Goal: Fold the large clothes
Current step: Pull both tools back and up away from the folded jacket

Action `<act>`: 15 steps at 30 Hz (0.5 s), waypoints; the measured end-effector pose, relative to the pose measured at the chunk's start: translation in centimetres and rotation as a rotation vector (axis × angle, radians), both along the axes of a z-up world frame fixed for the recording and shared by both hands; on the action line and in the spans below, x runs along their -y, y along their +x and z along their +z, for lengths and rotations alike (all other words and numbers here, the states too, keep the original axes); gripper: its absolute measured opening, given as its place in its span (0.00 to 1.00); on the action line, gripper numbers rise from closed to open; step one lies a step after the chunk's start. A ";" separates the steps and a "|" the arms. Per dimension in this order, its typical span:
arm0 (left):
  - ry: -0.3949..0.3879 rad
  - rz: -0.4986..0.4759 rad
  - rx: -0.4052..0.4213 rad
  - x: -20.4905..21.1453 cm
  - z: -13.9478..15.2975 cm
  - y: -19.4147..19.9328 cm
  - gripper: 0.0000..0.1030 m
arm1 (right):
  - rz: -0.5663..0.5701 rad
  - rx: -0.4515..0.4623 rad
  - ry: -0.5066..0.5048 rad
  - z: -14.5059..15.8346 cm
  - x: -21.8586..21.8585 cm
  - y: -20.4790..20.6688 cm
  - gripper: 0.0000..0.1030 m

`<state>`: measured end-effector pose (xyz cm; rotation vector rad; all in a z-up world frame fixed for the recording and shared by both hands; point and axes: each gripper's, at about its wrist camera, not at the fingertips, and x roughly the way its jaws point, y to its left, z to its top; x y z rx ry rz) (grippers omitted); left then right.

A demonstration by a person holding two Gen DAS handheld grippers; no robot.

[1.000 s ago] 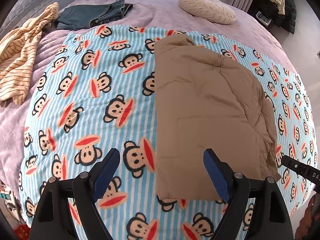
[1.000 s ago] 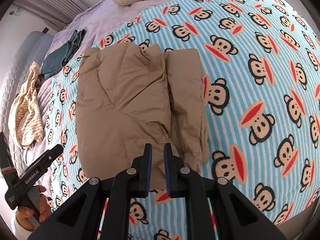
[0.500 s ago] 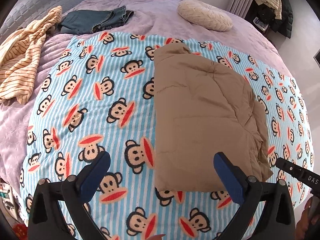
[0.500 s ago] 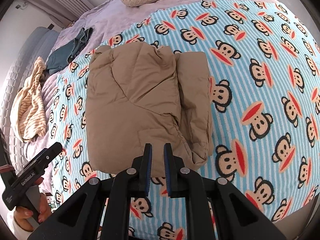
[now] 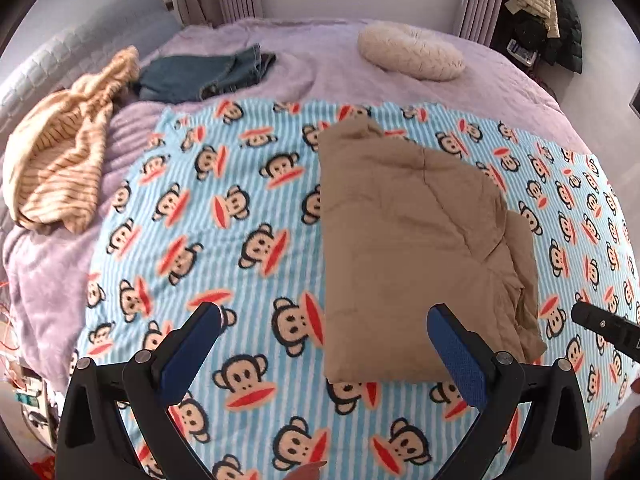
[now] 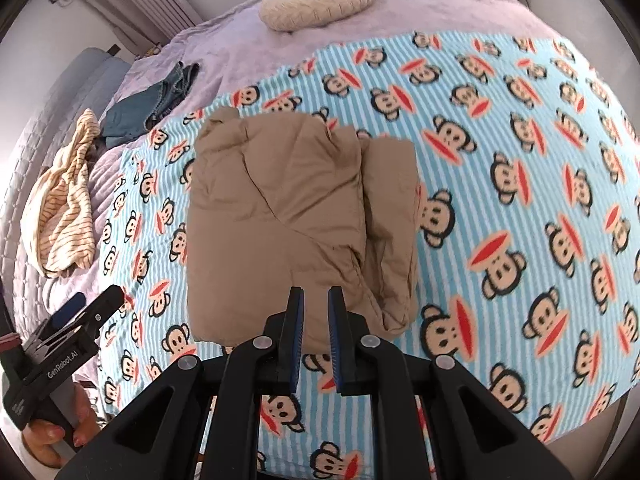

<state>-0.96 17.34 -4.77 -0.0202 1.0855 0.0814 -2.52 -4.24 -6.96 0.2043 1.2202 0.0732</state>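
A tan padded jacket (image 5: 412,240) lies folded into a thick rectangle on the monkey-print blanket (image 5: 224,220). In the right wrist view the same jacket (image 6: 288,216) shows a narrower folded strip along its right side. My left gripper (image 5: 324,314) hangs above the jacket's near left corner, open wide, with nothing between its blue pads. My right gripper (image 6: 315,294) hovers over the jacket's near edge. Its jaws are opening, a narrow gap shows, and no cloth is caught in it.
On the purple bedspread lie a striped cream garment (image 5: 60,160) at the left, folded jeans (image 5: 200,76) behind it and a cream cushion (image 5: 410,56) at the back. Coats (image 5: 548,12) hang at the far right. A hand (image 6: 48,440) holds the left gripper's handle.
Both grippers have lifted away from the jacket, so more of the bed shows. The left jaws spread wider. The right jaws, shut before, have parted slightly. The jacket has stayed put.
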 end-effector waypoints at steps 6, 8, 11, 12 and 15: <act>0.020 0.039 0.032 0.9 1.9 -1.5 1.00 | 0.027 0.068 -0.020 2.4 -0.1 -1.0 0.66; 0.011 0.038 0.041 1.3 2.5 -2.0 1.00 | 0.027 0.082 -0.024 3.0 0.0 -1.4 0.76; 0.020 0.056 0.051 1.8 3.3 -2.8 1.00 | 0.025 0.114 -0.042 3.9 0.2 -1.9 0.80; 0.012 0.055 0.054 1.9 3.5 -3.1 1.00 | 0.028 0.124 -0.048 4.2 0.2 -2.1 0.82; 0.007 0.060 0.060 2.2 4.0 -3.9 1.00 | 0.036 0.152 -0.052 4.8 0.2 -2.5 1.00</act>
